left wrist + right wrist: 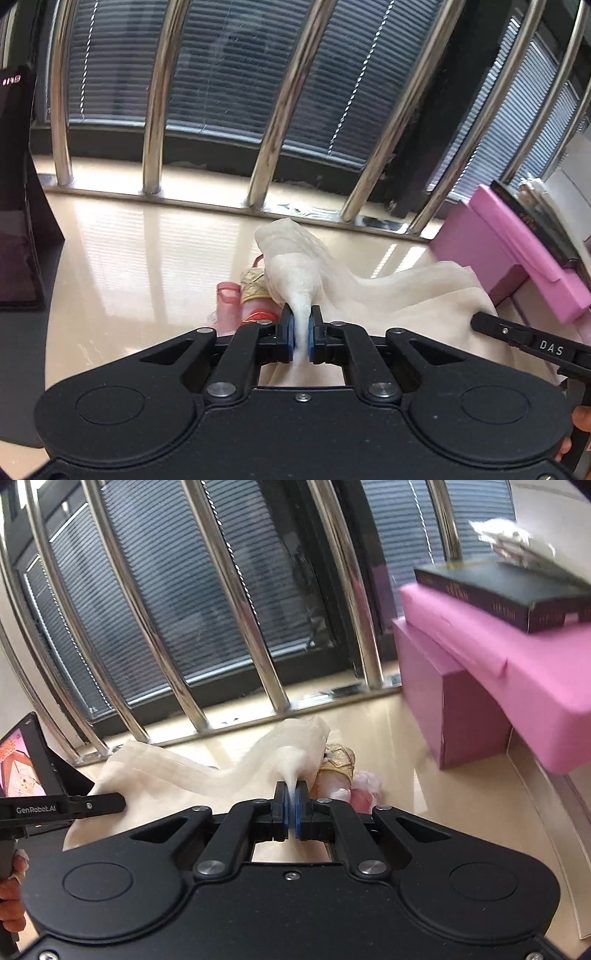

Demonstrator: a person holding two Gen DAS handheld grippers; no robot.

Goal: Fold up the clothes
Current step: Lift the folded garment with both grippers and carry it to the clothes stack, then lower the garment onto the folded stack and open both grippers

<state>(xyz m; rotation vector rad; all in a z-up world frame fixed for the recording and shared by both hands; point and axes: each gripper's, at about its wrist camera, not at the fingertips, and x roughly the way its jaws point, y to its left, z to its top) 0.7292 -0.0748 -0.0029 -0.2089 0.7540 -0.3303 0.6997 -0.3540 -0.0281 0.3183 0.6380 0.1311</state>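
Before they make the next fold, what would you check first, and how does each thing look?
1. Left hand-held gripper pinching the cream cloth: ok.
2. Right hand-held gripper pinching the same cloth: ok.
3. Cloth spread flat between them: not ok, it sags in folds.
4. Small plastic-wrapped items lying by the cloth: not ok, close against it.
5. Pink box clear of the cloth: ok.
6. Which edges are held: cannot tell.

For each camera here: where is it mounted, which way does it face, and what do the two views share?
Left wrist: on the left gripper, facing the window bars; its jaws pinch the cream cloth; the right gripper's arm enters at right.
Right wrist: on the right gripper, facing the bars, pinching the same cloth; fingers show at left.
Shared: cloth, bars, pink box.
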